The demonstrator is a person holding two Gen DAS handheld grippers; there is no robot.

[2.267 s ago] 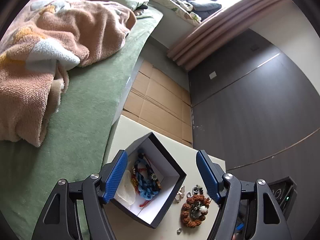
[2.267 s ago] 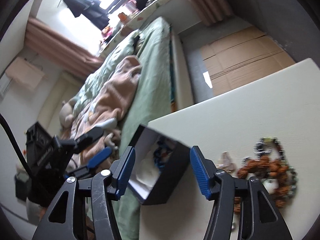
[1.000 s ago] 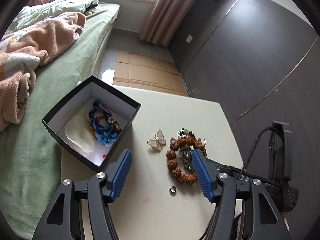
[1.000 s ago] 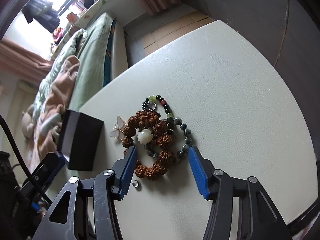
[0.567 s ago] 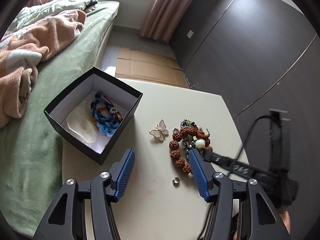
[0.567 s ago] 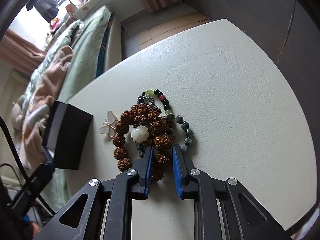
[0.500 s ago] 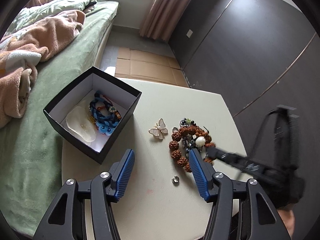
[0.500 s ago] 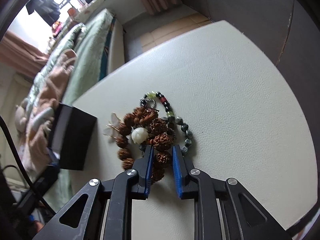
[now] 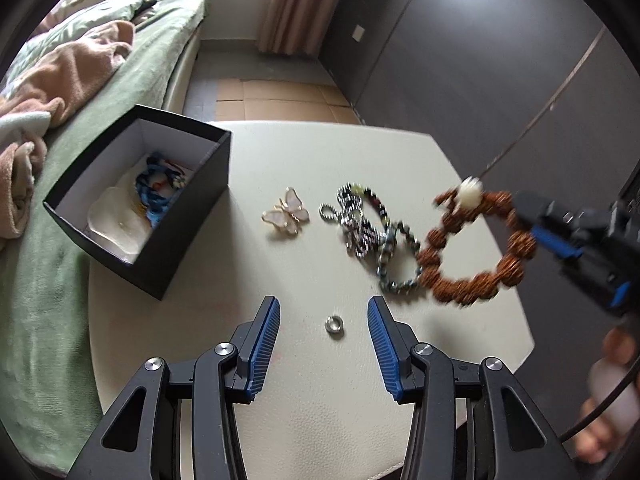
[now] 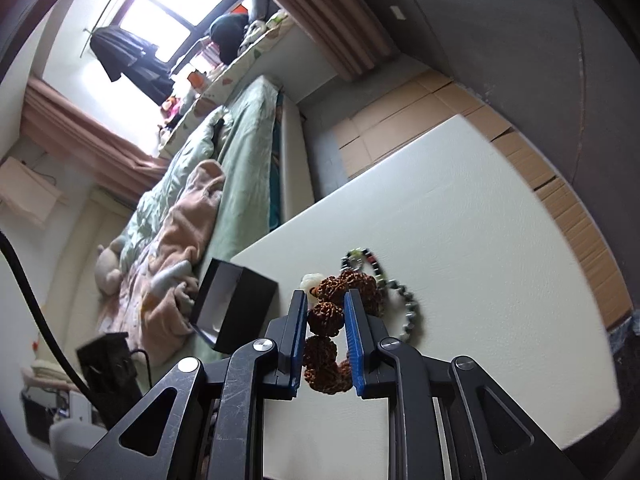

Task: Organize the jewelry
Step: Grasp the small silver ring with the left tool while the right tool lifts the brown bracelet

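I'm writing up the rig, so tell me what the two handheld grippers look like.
Both the left gripper and the right gripper have black angular linkage arms with silver pivot screws and long fingers faced with ribbed blue pads. A thin black cable trails from the right one, beside the person's bare hand.

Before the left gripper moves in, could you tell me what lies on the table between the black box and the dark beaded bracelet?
The left wrist view shows only the butterfly brooch between the black box and the dark beaded bracelet.
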